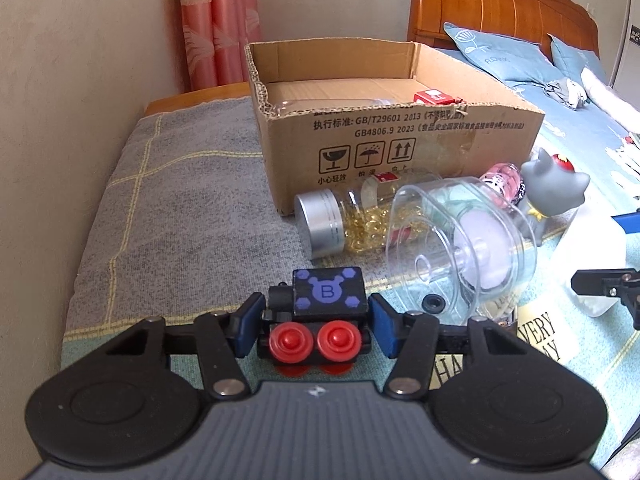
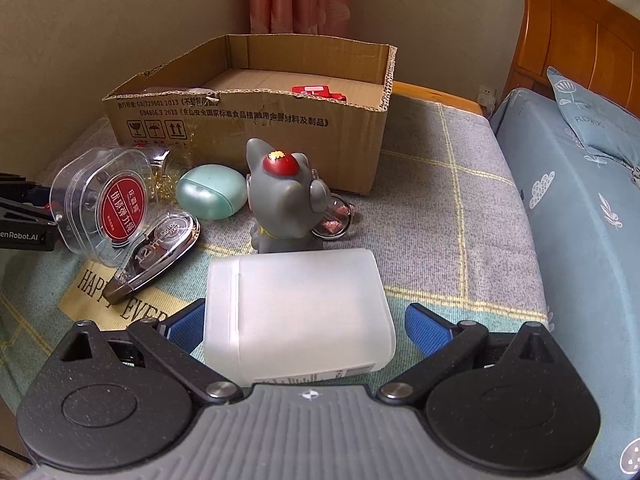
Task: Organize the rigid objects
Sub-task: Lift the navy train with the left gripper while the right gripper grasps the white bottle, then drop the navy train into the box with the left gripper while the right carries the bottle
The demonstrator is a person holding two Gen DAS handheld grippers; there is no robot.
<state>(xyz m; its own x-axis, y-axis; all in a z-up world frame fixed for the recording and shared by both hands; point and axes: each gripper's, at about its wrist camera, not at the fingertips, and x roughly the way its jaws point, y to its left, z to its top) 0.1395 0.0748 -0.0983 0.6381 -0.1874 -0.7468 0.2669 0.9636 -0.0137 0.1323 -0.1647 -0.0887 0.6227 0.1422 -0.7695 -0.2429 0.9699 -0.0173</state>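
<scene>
Nearest your left gripper [image 1: 316, 330] sits a small black toy block [image 1: 326, 312], printed with a purple bear head and the letter "B", two red knobs facing you. Its blue fingers [image 1: 244, 330] flank the block with small gaps on both sides, so they are spread, not clamping.

Your right gripper [image 2: 298, 326] is also parted, its fingers [image 2: 426, 326] beside a frosted white plastic box [image 2: 296, 312] lying on the blanket [image 2: 460, 208]; whether the left finger touches it, you cannot tell. A label at the box's near edge is too small to read.

Behind stands an open cardboard box [image 2: 248, 120] printed "GB4806.9 2023", with handling symbols. A red item [image 2: 316, 91] inside is mostly hidden by the wall.

Only the right view shows the clear tape case [image 2: 102, 208] with its red Chinese label, a "12m" correction tape [image 2: 158, 248], a mint green case [image 2: 212, 192], and the grey cat figurine [image 2: 286, 204]. Only the left view shows the silver-capped bottle [image 1: 344, 220] of yellow capsules.
</scene>
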